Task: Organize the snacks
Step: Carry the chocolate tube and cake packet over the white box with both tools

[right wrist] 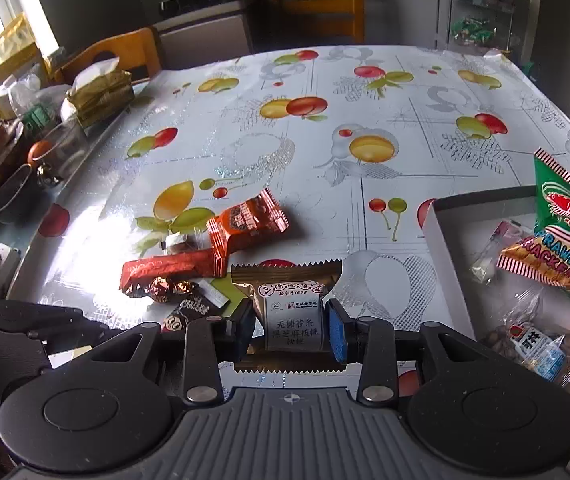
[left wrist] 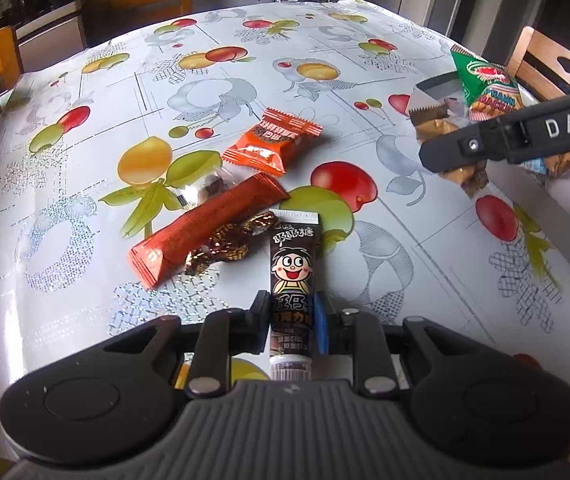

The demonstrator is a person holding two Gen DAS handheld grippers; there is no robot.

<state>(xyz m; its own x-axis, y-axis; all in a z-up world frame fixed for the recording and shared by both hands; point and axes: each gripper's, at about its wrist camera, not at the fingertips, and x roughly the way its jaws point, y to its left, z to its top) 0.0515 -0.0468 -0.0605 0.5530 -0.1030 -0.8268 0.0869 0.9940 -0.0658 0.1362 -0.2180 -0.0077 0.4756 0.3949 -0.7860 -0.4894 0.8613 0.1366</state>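
My left gripper (left wrist: 291, 322) is shut on a black candy tube with a cartoon face (left wrist: 293, 264), low over the table. My right gripper (right wrist: 291, 330) is shut on a brown and white pastry packet (right wrist: 291, 308) and holds it above the table; the packet (left wrist: 445, 124) and gripper also show at the right of the left wrist view. On the cloth lie an orange snack packet (left wrist: 271, 140), a long red stick packet (left wrist: 209, 226), a foil-wrapped candy (left wrist: 225, 246) and a small clear-wrapped sweet (left wrist: 205, 188). A white box (right wrist: 445, 240) at the right holds a green prawn cracker bag (right wrist: 561, 232) and other packets.
The table (right wrist: 365, 92) has a fruit-print cloth. Wooden chairs (right wrist: 317, 0) stand around it. A tissue pack (right wrist: 101, 92), a glass and clutter sit along the left edge. A wire rack (right wrist: 477, 16) stands at the back right.
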